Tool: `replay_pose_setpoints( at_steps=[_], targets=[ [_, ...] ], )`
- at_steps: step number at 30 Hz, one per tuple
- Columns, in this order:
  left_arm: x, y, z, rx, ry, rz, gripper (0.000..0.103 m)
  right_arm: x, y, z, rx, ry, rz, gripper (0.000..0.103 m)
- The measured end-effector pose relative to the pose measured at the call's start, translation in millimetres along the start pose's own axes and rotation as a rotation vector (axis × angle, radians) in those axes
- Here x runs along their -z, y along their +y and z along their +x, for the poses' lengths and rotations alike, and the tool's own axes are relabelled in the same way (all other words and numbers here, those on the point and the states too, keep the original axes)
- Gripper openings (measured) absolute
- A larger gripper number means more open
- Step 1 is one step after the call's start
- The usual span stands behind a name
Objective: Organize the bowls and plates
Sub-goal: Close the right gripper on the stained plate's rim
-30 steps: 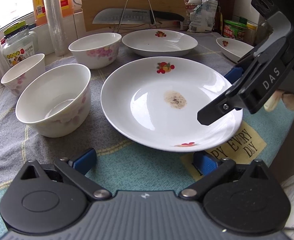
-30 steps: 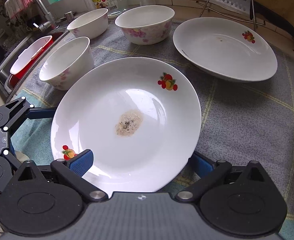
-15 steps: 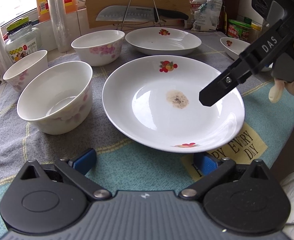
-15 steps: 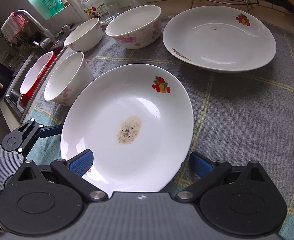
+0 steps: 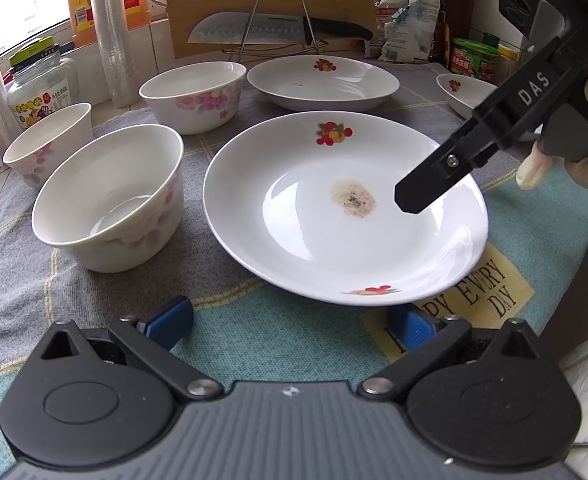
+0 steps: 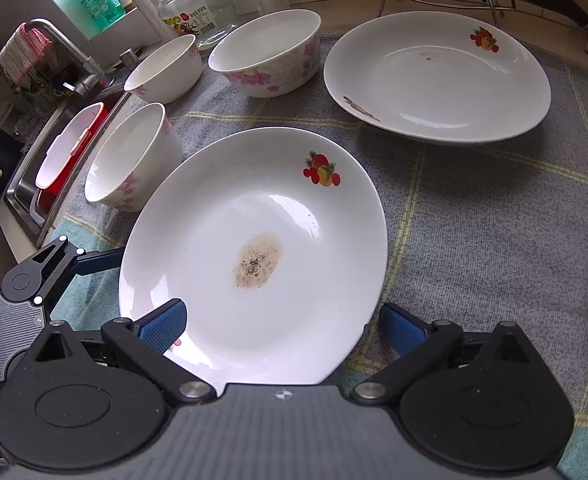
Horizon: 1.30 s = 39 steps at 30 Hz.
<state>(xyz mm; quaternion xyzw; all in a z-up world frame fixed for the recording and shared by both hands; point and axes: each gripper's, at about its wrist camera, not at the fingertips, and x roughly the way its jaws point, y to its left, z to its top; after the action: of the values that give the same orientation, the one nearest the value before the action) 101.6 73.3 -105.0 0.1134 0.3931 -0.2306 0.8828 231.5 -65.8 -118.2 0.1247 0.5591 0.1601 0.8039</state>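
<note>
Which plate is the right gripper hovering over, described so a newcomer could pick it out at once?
Start at the wooden cutting board with the knife propped at the back of the counter, then come forward past the clean plate in front of it. The near plate lies next, right of the nearest bowl. Only it has a brown speckled stain in its centre.

near plate [image 5: 294, 240]: white, fruit picture, brown spot in the middle
far plate [image 5: 322, 80]: white, behind it
bowls [image 5: 109, 196]: three, upright, on the left

Glossy ceramic plate [image 5: 346, 208] on rough woven cloth [image 5: 253, 332].
</note>
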Motion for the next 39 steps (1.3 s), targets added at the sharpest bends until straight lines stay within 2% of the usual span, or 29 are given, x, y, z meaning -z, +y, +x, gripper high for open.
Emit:
replay_pose_setpoints(
  at_steps=[5,12,18,23,30,36,39],
  targets=[
    [0.2,0.7,-0.6,0.007,-0.005,0.011,0.103,-11.0,-0.5,-10.0,-0.019,-0.033,0.005,0.103],
    [-0.3,0.1,-0.1,0.019,-0.021,0.051,0.103,-23.1,-11.0,-7.9,-0.062,-0.030,0.066,0.103],
    [-3.5,-2.0,-0.1,0.037,-0.031,0.121,0.102,-29.7,-21.0,-4.2,-0.084,-0.011,0.122,0.103],
    [-7.3,-3.3,1.6,0.077,-0.039,0.186,0.100,-35.9,-21.3,-3.8,-0.092,0.002,0.112,0.103],
    [-9.6,3.2,4.8,0.151,-0.037,0.213,0.096,-41.4,-21.7,0.4,-0.120,0.039,0.108,0.103],
    [-9.3,3.6,3.9,0.173,-0.036,0.226,0.096,-47.9,-25.6,2.7,-0.158,0.078,0.127,0.103],
    [-10.3,4.4,4.9,0.179,-0.033,0.223,0.096,-50.9,-27.5,6.5,-0.150,0.098,0.139,0.103]
  ],
)
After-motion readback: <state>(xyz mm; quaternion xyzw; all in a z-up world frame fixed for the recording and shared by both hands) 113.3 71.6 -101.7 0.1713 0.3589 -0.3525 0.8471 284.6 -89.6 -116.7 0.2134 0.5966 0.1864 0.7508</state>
